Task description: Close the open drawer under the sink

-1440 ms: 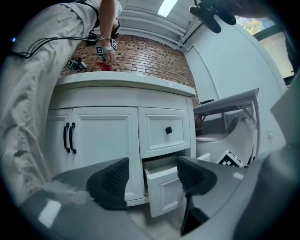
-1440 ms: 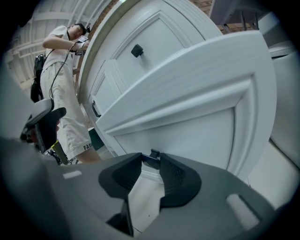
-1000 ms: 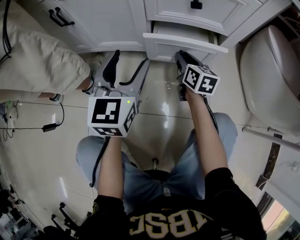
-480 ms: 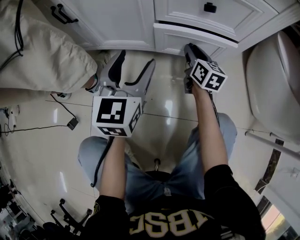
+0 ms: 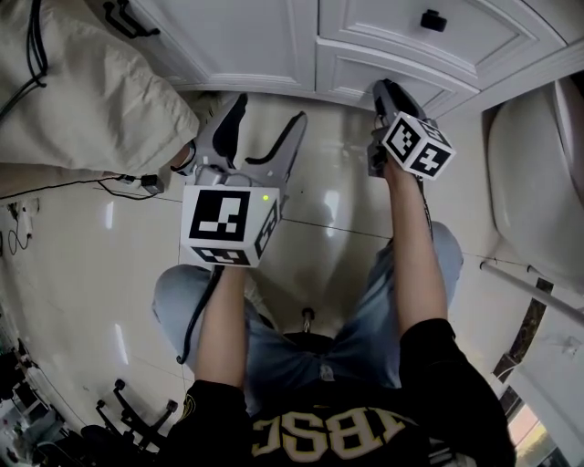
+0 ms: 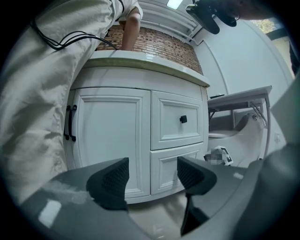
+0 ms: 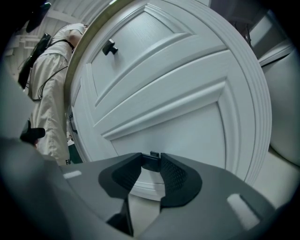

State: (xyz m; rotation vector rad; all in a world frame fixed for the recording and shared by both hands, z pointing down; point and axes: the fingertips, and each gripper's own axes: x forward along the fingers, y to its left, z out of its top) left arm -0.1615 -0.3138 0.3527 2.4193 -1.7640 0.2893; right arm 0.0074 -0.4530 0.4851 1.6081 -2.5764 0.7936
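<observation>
The lower drawer (image 5: 365, 66) under the sink is white, panelled and sits about flush with the cabinet face. My right gripper (image 5: 381, 89) is shut and empty, its tips against the drawer front. In the right gripper view the closed jaws (image 7: 151, 159) touch the lower drawer (image 7: 187, 126), below the upper drawer's black knob (image 7: 110, 47). My left gripper (image 5: 265, 117) hangs open over the floor, short of the cabinet and holding nothing. In the left gripper view, beyond the open gripper (image 6: 152, 176), the lower drawer (image 6: 176, 168) looks closed.
A toilet (image 5: 538, 173) stands at the right. A person in beige clothing (image 5: 82, 91) stands close at the left, beside the cabinet door with a black handle (image 5: 123, 14). A cable and plug (image 5: 137, 182) lie on the glossy floor.
The lower drawer stuck out of the cabinet a second ago and now sits flush. My right gripper moved forward with it. The left gripper stayed open and barely moved.
</observation>
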